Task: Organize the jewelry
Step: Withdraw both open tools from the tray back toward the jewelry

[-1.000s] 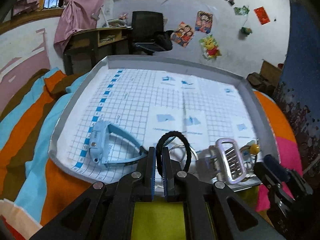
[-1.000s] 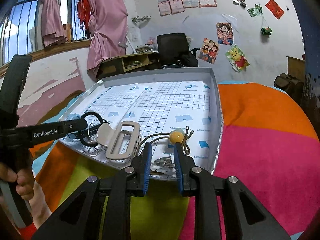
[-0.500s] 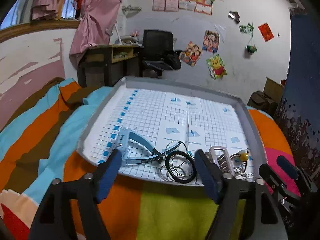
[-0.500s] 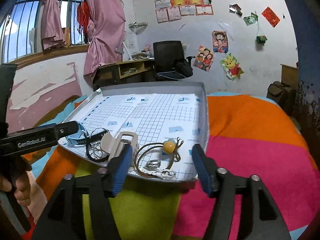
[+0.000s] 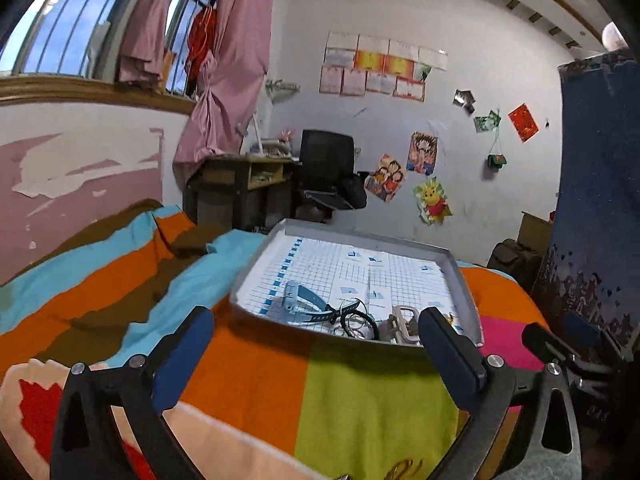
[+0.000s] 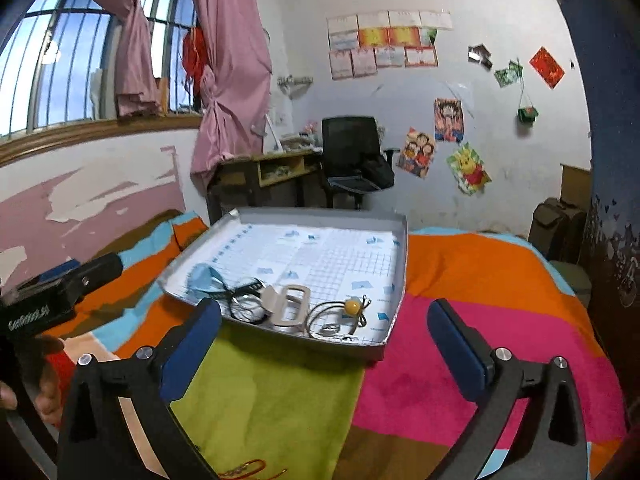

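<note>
We worked over a bed spread with a striped orange, green, pink and blue blanket (image 6: 460,280), which carried a shallow grey tray lined with white gridded paper (image 6: 402,256). The jewelry lay lined up along the tray's near edge, probably so it stayed together: a pale blue wristband (image 5: 302,300), a black elastic loop (image 5: 362,322) over thin wire rings, a white rectangular buckle clip (image 6: 290,306) and a yellow bead on a cord (image 6: 353,304). Our left tool (image 5: 316,354) and right tool (image 6: 328,348) had just been opening; both stood wide and empty, short of the tray.
</note>
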A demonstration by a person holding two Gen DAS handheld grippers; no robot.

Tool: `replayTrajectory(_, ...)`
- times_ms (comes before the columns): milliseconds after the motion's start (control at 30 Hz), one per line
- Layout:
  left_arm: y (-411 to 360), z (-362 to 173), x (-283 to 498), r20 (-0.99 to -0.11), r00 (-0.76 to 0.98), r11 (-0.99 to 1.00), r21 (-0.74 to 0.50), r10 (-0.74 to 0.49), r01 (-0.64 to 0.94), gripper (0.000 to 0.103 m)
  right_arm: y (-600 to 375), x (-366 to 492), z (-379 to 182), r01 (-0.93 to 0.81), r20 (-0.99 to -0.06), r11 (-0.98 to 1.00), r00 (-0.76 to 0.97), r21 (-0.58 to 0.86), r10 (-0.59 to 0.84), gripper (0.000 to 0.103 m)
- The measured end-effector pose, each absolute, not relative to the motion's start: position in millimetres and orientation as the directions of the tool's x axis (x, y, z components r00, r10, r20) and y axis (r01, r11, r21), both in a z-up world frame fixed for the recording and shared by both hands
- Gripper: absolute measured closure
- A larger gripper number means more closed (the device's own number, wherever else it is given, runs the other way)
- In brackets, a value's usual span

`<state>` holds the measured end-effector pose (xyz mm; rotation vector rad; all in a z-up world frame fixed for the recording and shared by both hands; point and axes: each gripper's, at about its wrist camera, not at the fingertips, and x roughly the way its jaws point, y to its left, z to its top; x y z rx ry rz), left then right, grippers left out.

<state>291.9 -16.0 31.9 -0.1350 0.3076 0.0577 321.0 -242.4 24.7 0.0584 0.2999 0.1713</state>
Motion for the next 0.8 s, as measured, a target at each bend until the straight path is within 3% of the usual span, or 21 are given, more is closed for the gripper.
replayTrajectory(533, 13.6, 35.7, 177.0, -0.274, 0.958, 0.987, -0.113, 0.082, -0.117, 0.000, -214.9, 195.7, 50.0, -0.217, -0.189, 0.976, 0.959, -0.009, 0.211, 0.001)
replayTrajectory(800, 25.0, 27.9, 135.1, -0.287, 0.953, 0.985, -0.108, 0.097, -0.133, 0.000, -214.2, 148.1, 45.8, -0.220, -0.204, 0.975, 0.954, 0.021, 0.220, 0.001)
